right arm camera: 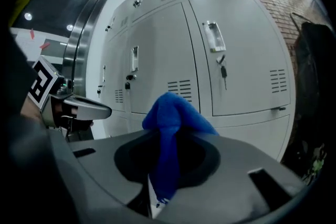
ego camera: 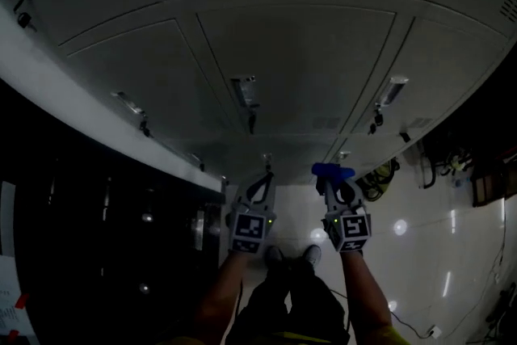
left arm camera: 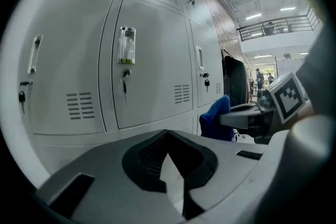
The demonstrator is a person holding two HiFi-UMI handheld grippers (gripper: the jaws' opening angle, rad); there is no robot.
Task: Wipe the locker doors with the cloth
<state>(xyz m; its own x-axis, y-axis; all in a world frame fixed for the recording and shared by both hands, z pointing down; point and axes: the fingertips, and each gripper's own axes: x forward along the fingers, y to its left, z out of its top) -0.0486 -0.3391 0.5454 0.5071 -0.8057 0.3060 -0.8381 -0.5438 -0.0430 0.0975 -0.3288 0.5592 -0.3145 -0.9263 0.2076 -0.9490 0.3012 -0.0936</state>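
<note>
My right tool (right arm camera: 167, 124) is pinching the blue cloth (right arm camera: 171, 119). The cloth bunches up above the jaws in a soft peak and one tail hangs down between them. My left tool (left arm camera: 172, 140) is pressed together with nothing in it (only a pale sliver shows in the gap behind the tips). From my head view the two tools sit side by side and a little apart, the left tool (ego camera: 263, 180) bare and the right tool (ego camera: 338, 183) carrying the cloth (ego camera: 332, 171). Both point at the grey locker doors (ego camera: 299, 65), and the cloth is held short of them, not touching. A key (right arm camera: 224, 72) hangs from the lock on the door ahead of the cloth. Below me is the pale tiled floor (ego camera: 424, 242).
</note>
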